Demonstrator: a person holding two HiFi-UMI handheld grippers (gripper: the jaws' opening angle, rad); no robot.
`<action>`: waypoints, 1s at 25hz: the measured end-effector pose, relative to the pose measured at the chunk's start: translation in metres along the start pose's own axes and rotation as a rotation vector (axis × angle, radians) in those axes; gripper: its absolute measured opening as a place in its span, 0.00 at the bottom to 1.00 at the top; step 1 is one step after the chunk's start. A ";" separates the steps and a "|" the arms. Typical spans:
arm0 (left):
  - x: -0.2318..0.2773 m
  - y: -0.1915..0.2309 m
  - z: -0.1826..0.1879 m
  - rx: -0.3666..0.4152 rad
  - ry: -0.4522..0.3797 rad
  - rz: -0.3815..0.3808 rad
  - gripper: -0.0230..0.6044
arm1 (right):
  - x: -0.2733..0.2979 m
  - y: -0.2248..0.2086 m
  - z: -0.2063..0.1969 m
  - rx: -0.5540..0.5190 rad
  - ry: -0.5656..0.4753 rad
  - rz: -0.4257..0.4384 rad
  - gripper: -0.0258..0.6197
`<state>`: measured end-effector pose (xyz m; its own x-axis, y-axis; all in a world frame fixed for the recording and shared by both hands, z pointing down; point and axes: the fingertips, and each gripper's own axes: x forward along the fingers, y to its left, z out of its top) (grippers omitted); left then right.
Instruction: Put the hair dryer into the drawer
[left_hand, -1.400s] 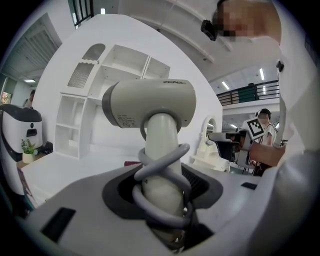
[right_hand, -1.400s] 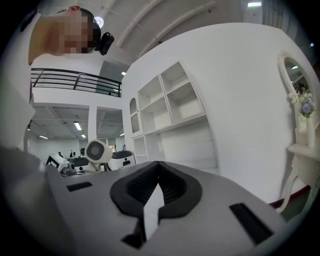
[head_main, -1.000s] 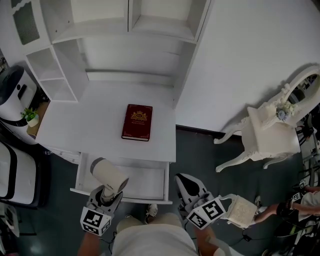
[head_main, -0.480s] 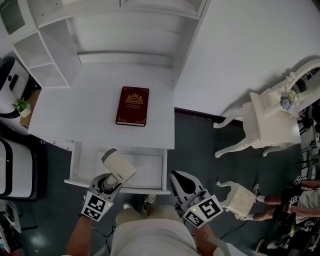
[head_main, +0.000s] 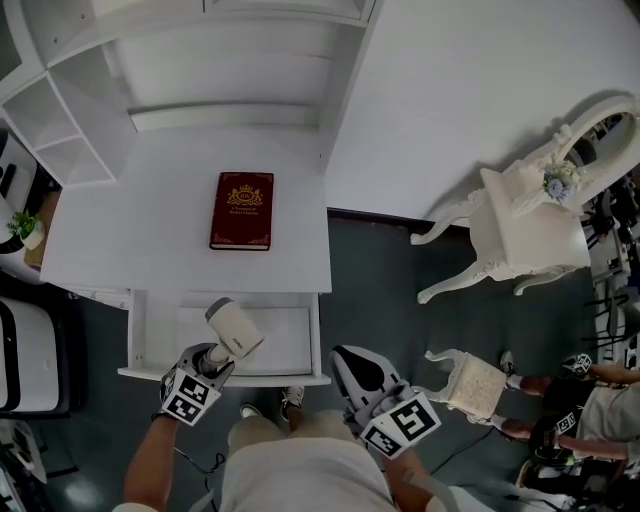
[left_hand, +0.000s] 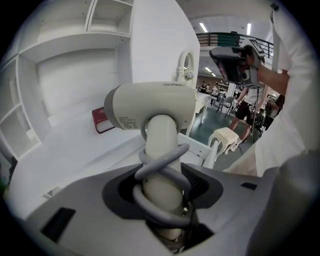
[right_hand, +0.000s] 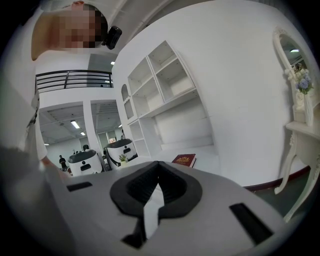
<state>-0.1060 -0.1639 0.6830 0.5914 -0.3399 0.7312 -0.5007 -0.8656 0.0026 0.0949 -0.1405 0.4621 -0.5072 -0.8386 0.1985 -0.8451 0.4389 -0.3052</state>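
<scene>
Holding the hair dryer by its handle, the left gripper sits at the front left corner of the open drawer in the head view. Its jaws stand about half apart and press on the handle from both sides. In the left gripper view the handle rises straight out from between the jaws, wound round with loops of grey cord. The cream barrel lies crosswise on top, well beyond the gripper's tips. From above, the barrel lies over the left half of the drawer, tilted and pointing away from the person. Whether it touches the drawer bottom cannot be told.

Behind the drawer, a red book lies flat on the white desk, with white shelves at the desk's left rear.

Right of the drawer, the right gripper hangs over the dark floor, apart from the drawer's right corner. Its jaws are drawn together with nothing between them.

Further right stand a white ornate chair and a small cushioned stool.
</scene>
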 end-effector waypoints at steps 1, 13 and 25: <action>0.004 0.000 -0.001 0.009 0.015 -0.006 0.37 | -0.002 -0.001 -0.001 0.003 0.001 -0.007 0.06; 0.052 -0.003 0.000 0.075 0.098 -0.069 0.37 | -0.023 -0.014 -0.009 0.008 0.010 -0.064 0.06; 0.081 0.000 -0.025 0.208 0.245 -0.080 0.37 | -0.044 -0.034 -0.014 0.017 0.012 -0.118 0.06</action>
<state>-0.0737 -0.1819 0.7595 0.4415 -0.1914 0.8766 -0.3037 -0.9512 -0.0547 0.1430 -0.1142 0.4765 -0.4068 -0.8800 0.2452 -0.8959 0.3319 -0.2953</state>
